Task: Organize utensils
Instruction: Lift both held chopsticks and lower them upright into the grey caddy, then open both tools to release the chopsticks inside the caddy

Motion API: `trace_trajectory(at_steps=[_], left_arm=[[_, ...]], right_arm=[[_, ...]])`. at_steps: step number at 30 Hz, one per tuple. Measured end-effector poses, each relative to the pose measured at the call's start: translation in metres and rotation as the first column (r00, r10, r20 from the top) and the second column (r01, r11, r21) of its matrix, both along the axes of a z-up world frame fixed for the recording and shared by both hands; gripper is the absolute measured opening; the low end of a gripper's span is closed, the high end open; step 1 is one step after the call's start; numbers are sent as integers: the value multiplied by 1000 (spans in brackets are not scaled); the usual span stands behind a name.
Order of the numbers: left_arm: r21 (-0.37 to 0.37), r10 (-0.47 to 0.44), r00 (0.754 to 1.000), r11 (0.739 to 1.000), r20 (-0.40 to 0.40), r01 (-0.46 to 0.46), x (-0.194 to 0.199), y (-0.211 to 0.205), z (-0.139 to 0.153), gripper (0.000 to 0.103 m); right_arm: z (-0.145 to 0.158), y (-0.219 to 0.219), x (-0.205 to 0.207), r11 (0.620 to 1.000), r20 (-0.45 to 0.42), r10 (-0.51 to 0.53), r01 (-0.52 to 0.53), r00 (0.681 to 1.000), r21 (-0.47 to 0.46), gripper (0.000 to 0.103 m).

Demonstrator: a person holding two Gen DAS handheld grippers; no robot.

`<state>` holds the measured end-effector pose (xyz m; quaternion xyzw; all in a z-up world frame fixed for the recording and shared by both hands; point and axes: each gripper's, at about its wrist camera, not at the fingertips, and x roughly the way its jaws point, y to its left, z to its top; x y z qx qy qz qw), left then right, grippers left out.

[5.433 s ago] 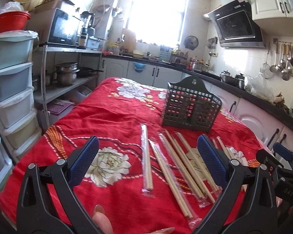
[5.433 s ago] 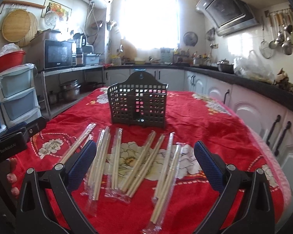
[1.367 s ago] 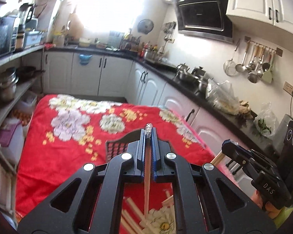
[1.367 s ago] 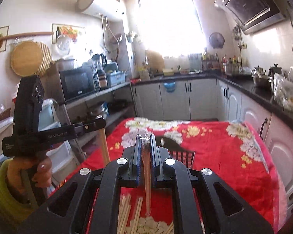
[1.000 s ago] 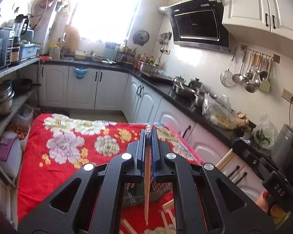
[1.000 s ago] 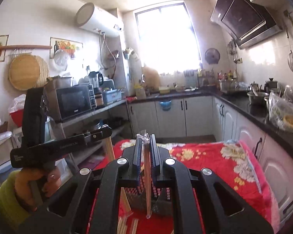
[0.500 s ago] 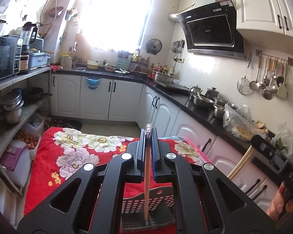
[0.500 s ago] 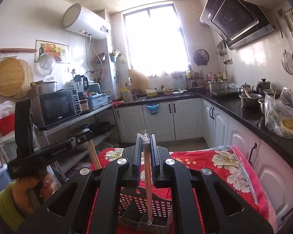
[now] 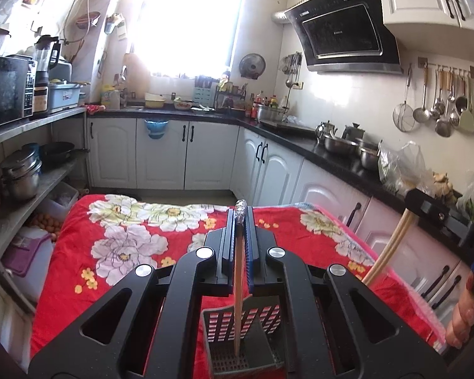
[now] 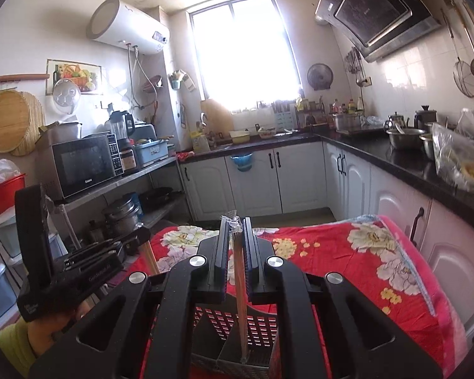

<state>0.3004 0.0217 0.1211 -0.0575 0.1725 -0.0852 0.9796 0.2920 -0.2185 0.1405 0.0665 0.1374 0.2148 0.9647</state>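
Chopsticks [image 9: 238, 300], wrapped, one pr clamped per tool, tips down in black basket [image 9: 262, 322] compartments.

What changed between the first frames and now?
Each tool, left and right, closed on a wrapped chopstick pair from the cloth and lowered it, tips down, into the black basket. The basket and the red cloth stayed put.

red floral cloth [image 9: 126, 252] covering table, microwave [image 10: 82, 164] at 9 o'clock, bright window [image 10: 246, 53] at 12, range hood [image 9: 344, 38] at 1, hanging ladles [image 9: 439, 104] at 3, water heater [image 10: 126, 28] at 11
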Motion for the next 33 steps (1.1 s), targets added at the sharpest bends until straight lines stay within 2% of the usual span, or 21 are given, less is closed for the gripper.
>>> trace_trajectory(at_steps=[13,22,24,28,30,31,32,33], left_arm=[[-25,5,999,1000,-35,-6,-7,9,-40,3],[-30,13,999,999,-41,-14,-13,10,-44,3],[-40,24,998,999,-52,-26,-14,12,-46,3],[-67,41,997,997,-68,-46,-20,19,-50,3],[-75,43,996,996,-72,-49,-23,22,-50,3],[-77,44,996,996,-74,-50,-24,23,-49,3],[-77,46,996,996,-77,-52,-25,23,-49,8],[-78,46,996,996,-82,-53,-27,24,-49,17]], right_arm=[[-40,8,13,999,-10,-46,46,999,-4,9],[-56,1,12,995,-58,-98,97,993,-17,10],[-58,-2,9,993,-66,-113,112,991,-21,21],[-62,-12,-2,988,-59,-153,151,986,-29,32],[-63,-15,-6,987,-62,-162,160,985,-31,42],[-63,-18,-9,987,-66,-161,159,985,-26,44],[-63,-20,-11,987,-68,-160,159,985,-22,47],[-63,-21,-14,987,-69,-163,162,984,-20,52]])
